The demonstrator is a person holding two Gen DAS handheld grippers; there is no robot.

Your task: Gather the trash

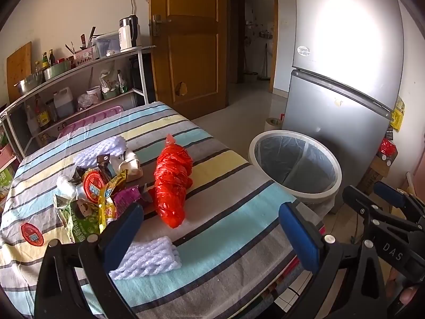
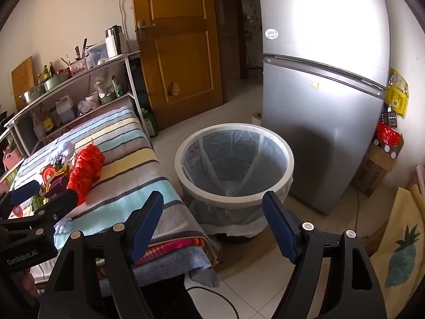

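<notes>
On the striped table point(image 1: 225, 226) lie a crumpled red plastic bag point(image 1: 172, 183), a pile of snack wrappers point(image 1: 98, 194) and two white foam nets point(image 1: 148, 259), one behind the pile. My left gripper point(image 1: 209, 220) hovers open over the table's near edge, with nothing between its blue pads. A round white bin point(image 2: 231, 199) with a clear liner stands on the floor to the right of the table. My right gripper point(image 2: 212, 202) is open and empty in front of the bin. In the right wrist view the red bag point(image 2: 87, 167) and left gripper point(image 2: 46, 191) show at left.
A silver fridge point(image 2: 318, 106) stands just behind the bin. A metal rack point(image 1: 66, 79) with bottles and pots runs along the table's far side, a wooden door point(image 1: 188, 40) beyond. A cardboard box point(image 2: 372, 175) and a yellow pineapple cloth point(image 2: 403, 239) sit at right.
</notes>
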